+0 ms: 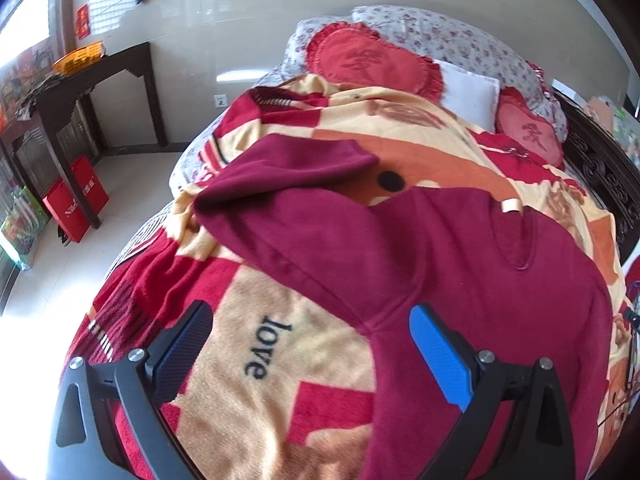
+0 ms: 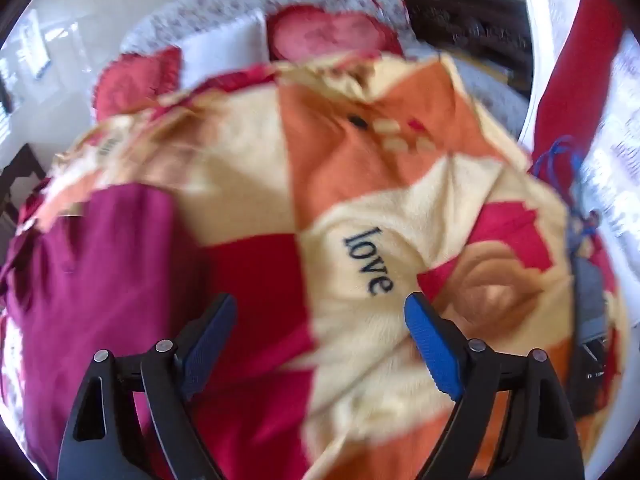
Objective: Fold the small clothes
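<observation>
A maroon long-sleeved top (image 1: 460, 272) lies spread on the patterned blanket (image 1: 288, 412) on the bed, one sleeve (image 1: 288, 164) stretched to the far left, a small beige tag at its neck. My left gripper (image 1: 312, 320) is open and empty, hovering over the top's left edge near the armpit seam, with its blue pad (image 1: 440, 352) above the maroon cloth. In the blurred right wrist view the top (image 2: 100, 264) lies at the left. My right gripper (image 2: 320, 316) is open and empty over the blanket, to the right of the top.
Red heart cushions (image 1: 372, 56) and a white pillow (image 1: 468, 92) lie at the bed's head. A dark wooden side table (image 1: 96, 76) and red boxes (image 1: 76, 204) stand on the floor at the left. A dark carved bed frame (image 1: 608, 180) runs along the right.
</observation>
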`<state>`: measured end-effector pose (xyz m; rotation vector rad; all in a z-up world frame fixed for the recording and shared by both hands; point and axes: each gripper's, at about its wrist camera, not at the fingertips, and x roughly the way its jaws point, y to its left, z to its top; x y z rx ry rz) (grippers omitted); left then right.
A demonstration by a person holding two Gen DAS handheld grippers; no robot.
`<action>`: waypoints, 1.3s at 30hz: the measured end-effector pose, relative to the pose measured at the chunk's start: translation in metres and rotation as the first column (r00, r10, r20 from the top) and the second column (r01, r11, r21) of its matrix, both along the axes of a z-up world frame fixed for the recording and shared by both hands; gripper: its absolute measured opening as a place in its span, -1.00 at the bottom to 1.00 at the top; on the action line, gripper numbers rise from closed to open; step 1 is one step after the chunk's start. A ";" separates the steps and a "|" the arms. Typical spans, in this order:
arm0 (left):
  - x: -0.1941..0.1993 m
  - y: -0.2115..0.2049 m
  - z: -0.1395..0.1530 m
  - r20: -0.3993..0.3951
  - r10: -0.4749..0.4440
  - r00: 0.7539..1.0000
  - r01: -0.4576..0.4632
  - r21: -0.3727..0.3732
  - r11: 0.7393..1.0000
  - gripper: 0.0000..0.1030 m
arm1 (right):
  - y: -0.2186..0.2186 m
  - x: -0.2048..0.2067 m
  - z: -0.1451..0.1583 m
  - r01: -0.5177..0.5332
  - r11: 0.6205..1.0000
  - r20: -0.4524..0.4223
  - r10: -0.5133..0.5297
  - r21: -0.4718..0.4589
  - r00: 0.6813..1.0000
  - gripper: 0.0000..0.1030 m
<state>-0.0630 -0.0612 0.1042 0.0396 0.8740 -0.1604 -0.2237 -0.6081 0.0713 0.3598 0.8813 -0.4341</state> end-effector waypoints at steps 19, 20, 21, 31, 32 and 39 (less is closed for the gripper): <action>-0.020 -0.037 0.035 0.041 -0.101 0.994 0.101 0.014 0.995 0.96 | 0.158 -0.016 0.145 -0.337 0.918 0.043 0.335 0.210 0.941 0.36; -0.020 -0.036 0.036 0.043 -0.101 0.994 0.101 0.009 0.995 0.96 | 0.163 -0.016 0.150 -0.346 0.916 0.049 0.344 0.203 0.938 0.36; -0.020 -0.035 0.037 0.042 -0.100 0.994 0.100 0.005 0.995 0.96 | 0.168 -0.016 0.157 -0.361 0.914 0.056 0.357 0.185 0.932 0.36; -0.022 -0.037 0.044 0.062 -0.098 0.993 0.097 0.011 0.995 0.96 | 0.208 0.022 0.175 -0.399 0.917 0.073 0.396 0.025 0.915 0.36; -0.021 -0.037 0.044 0.065 -0.096 0.993 0.095 0.013 0.995 0.96 | 0.213 0.027 0.173 -0.398 0.917 0.078 0.396 0.011 0.915 0.36; -0.016 -0.040 0.042 0.076 -0.092 0.993 0.090 0.034 0.995 0.96 | 0.239 0.067 0.157 -0.416 0.907 0.097 0.409 0.068 0.907 0.36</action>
